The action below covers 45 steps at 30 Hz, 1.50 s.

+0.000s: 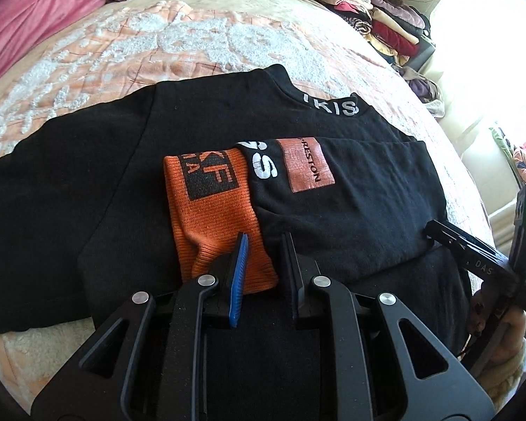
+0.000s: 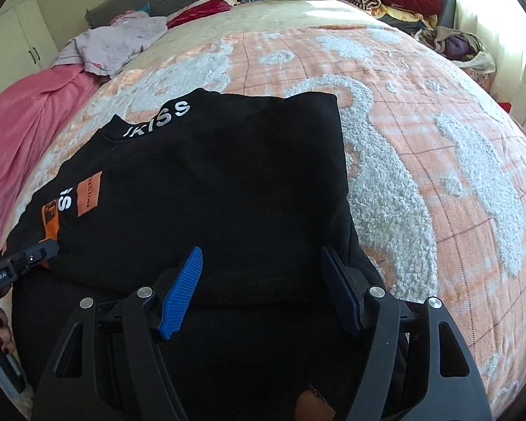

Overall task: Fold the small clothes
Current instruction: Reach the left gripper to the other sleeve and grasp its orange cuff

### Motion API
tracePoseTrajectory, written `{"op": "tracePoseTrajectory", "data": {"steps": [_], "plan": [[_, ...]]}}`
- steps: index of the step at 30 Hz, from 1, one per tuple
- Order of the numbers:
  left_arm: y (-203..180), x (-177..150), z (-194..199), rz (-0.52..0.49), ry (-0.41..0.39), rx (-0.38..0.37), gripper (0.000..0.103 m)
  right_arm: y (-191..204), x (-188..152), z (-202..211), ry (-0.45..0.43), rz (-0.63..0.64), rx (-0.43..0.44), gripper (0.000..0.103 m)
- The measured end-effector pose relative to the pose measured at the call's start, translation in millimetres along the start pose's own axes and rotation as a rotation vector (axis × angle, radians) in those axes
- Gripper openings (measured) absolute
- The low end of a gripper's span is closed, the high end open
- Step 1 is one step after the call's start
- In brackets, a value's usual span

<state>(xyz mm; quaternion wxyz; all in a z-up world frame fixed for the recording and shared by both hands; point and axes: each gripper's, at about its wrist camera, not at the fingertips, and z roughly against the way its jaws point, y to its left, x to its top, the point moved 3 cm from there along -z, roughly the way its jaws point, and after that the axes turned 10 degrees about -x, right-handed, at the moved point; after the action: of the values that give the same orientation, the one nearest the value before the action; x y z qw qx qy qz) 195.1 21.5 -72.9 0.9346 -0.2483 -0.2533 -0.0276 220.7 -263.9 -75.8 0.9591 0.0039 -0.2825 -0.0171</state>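
Black top [image 1: 129, 161] lies flat on the bedspread [image 1: 98, 56], collar away from me, one sleeve [image 1: 350, 189] already folded across the body so its orange cuff [image 1: 210, 210] sits mid-chest. Far side sleeve still spread out to the left in the left wrist view. Left gripper [image 1: 264, 245] hangs just above the near end of the cuff, fingers nearly together with a narrow gap, nothing pinched that I can see. Right gripper [image 2: 263, 263] is over the near hem on the folded side, fingers well apart, cloth under them but not clamped. My read: both are lining up on the near edge for the next fold. To do it well: drop each gripper until the lower finger slides under the hem, not just the top layer. Left one needs to open up first, current gap looks too tight to take doubled fabric plus cuff. Grab both layers on the sleeve side or the cuff slips out when lifted. Keep the two grips level and well apart so the edge stays straight. Risk: thick textured bedspread snagging a fingertip. Clothes stack [image 1: 375, 10] at the far corner is well clear.
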Motion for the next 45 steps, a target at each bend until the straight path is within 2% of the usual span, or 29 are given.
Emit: {"op": "tracePoseTrajectory", "data": {"steps": [3,7,9,13,18,23,25,26,29,38,45], "plan": [[-0.7,1.5,4.0,0.007,-0.005,-0.014,0.016,0.3,-2.9,9.7,-0.013,-0.013,0.010,0.069],[-4.2,1.3,14.3,0.001,-0.033,-0.020,0.026,-1.5,-4.8,24.5,-0.031,-0.035,0.043,0.069],[-5.9,-1.3,18.5,-0.004,-0.042,-0.021,0.029,-1.4,-6.4,32.3,-0.044,-0.043,0.055,0.074],[-8.8,-5.2,27.9,-0.011,-0.061,-0.021,0.040,3.4,-8.3,44.8,-0.065,-0.038,0.059,0.077],[-4.8,-9.5,44.3,-0.001,-0.099,-0.003,0.050,12.7,-8.4,58.3,-0.087,-0.037,0.084,0.089],[0.0,-12.4,64.7,0.007,-0.151,0.017,0.071,25.8,-9.3,68.1,-0.103,-0.016,0.095,0.092],[2.6,-14.2,71.8,0.014,-0.171,0.027,0.076,31.2,-9.8,71.8,-0.107,-0.007,0.100,0.092],[4.3,-14.4,74.7,0.020,-0.180,0.028,0.082,34.2,-10.0,74.0,-0.110,-0.001,0.102,0.093],[12.3,-18.4,87.8,0.050,-0.219,0.031,0.091,43.3,-10.2,79.3,-0.119,0.023,0.111,0.095],[41.4,-30.1,123.2,0.110,-0.317,0.146,0.093,77.6,-3.7,94.6,-0.149,0.094,0.148,0.095],[70.2,-37.3,150.1,0.181,-0.374,0.196,0.093,112.7,0.2,105.6,-0.169,0.151,0.186,0.095]]}}
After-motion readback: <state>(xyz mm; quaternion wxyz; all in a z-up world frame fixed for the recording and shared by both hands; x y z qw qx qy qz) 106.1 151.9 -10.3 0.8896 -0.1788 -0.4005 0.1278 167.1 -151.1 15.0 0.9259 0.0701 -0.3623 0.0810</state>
